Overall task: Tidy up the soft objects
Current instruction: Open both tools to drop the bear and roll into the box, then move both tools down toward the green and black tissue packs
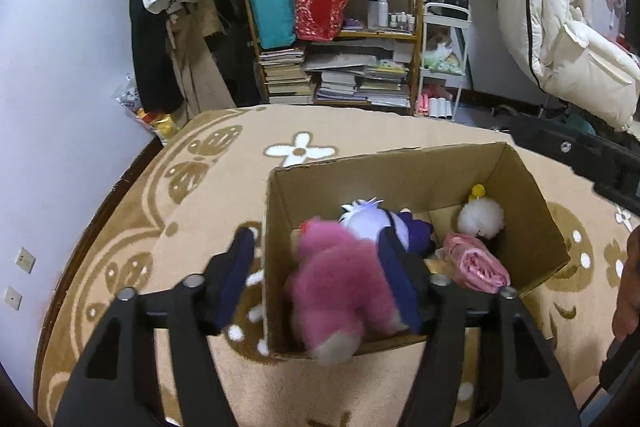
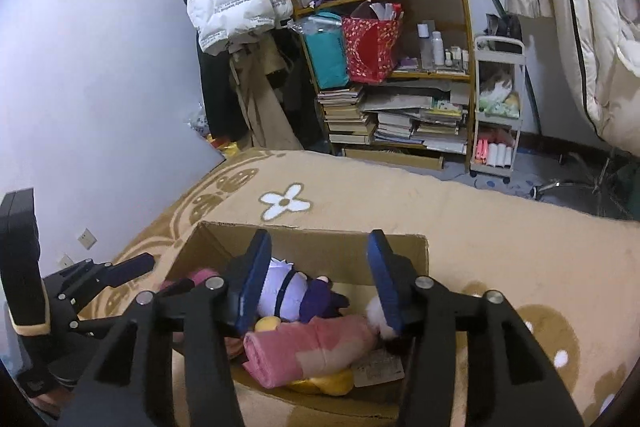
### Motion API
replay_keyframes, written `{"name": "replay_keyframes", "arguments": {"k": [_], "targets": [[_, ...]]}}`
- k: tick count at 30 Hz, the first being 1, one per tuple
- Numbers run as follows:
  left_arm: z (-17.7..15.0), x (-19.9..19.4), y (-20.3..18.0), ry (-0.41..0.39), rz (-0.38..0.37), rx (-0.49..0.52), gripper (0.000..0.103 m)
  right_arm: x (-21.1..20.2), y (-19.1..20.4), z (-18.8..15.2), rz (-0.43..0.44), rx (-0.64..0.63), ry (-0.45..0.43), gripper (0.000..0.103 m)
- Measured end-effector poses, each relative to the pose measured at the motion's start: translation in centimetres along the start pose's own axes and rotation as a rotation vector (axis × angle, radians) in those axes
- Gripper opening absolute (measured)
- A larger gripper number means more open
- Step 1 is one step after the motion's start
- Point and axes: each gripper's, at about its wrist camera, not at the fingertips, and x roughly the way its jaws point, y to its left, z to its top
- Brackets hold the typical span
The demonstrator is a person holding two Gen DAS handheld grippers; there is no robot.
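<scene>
An open cardboard box [image 1: 520,187] stands on a tan bed cover. A fuzzy pink plush [image 1: 340,283] hangs blurred between the spread fingers of my left gripper [image 1: 320,279], at the box's near wall; neither pad visibly presses it. Inside lie a white-and-purple plush [image 1: 372,223], a white fluffy toy with a yellow top [image 1: 480,217] and a rolled pink cloth [image 1: 476,263]. My right gripper [image 2: 320,279] is open and empty above the box [image 2: 320,251], over the white-and-purple plush [image 2: 292,291] and pink cloth [image 2: 312,351]. A yellow plush [image 2: 328,383] lies under the cloth.
The bed cover [image 1: 160,227] has brown and white flower patterns. Behind it stand a cluttered wooden shelf [image 1: 332,27] with books and bags, a white cart [image 1: 442,67], hung coats and a purple wall. The left gripper's body [image 2: 72,291] shows at the left in the right wrist view.
</scene>
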Motion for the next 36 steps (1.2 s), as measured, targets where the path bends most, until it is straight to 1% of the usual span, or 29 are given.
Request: {"name": "replay_keyframes", "arguments": {"k": [1, 2, 3, 4, 5, 7, 9, 12, 14, 17, 21, 23, 26, 29, 31, 36], "targets": [[0.0, -0.1, 0.1, 0.005, 0.01, -0.001, 0.078, -0.1, -0.3, 0.1, 0.006, 0.021, 0.006, 0.065], [-0.1, -0.2, 0.2, 0.005, 0.024, -0.006, 0.084, -0.2, -0.5, 0.2, 0.015, 0.04, 0.007, 0.069], [-0.1, -0.3, 0.4, 0.005, 0.035, -0.014, 0.09, -0.3, -0.8, 0.2, 0.026, 0.059, 0.008, 0.072], [-0.2, -0.4, 0.6, 0.008, 0.043, -0.024, 0.093, -0.5, -1.1, 0.3, 0.032, 0.079, 0.009, 0.078], [-0.2, -0.5, 0.7, 0.012, 0.047, -0.036, 0.098, -0.6, -1.3, 0.2, 0.031, 0.09, 0.008, 0.087], [-0.3, -0.7, 1.2, 0.02, 0.036, -0.067, 0.1, -0.8, -1.6, 0.2, 0.024, 0.104, 0.012, 0.097], [-0.4, -0.9, 1.8, 0.028, 0.016, -0.099, 0.101, -0.7, -1.7, 0.0, 0.027, 0.103, 0.029, 0.097], [-0.5, -1.3, 2.3, 0.039, 0.025, -0.118, 0.101, -0.8, -1.8, -0.3, 0.007, 0.094, 0.053, 0.099], [-0.6, -1.9, 2.4, 0.041, 0.036, -0.108, 0.101, -1.0, -2.0, -0.6, 0.007, 0.098, 0.058, 0.103], [-0.9, -3.0, 2.3, 0.036, 0.055, -0.085, 0.102, -1.7, -2.2, -1.1, 0.003, 0.097, 0.055, 0.103], [-1.6, -3.7, 1.8, 0.05, 0.074, -0.053, 0.102, -2.0, -2.7, -1.9, -0.003, 0.107, 0.086, 0.103], [-2.0, -3.9, 1.4, 0.054, 0.069, -0.043, 0.102, -2.5, -3.1, -2.4, -0.009, 0.112, 0.096, 0.103], [-2.6, -4.0, 0.8, 0.061, 0.038, -0.049, 0.102, -3.6, -3.7, -3.2, -0.014, 0.123, 0.099, 0.103], [-3.3, -4.0, -0.2, 0.071, -0.011, -0.055, 0.102, -4.8, -4.4, -4.2, -0.021, 0.143, 0.095, 0.103], [-3.7, -4.0, -1.1, 0.077, -0.036, -0.048, 0.102, -5.3, -4.7, -4.8, -0.021, 0.157, 0.107, 0.103], [-4.4, -3.8, -4.0, 0.101, -0.077, 0.028, 0.102, -6.4, -5.8, -6.3, -0.004, 0.193, 0.146, 0.103]]}}
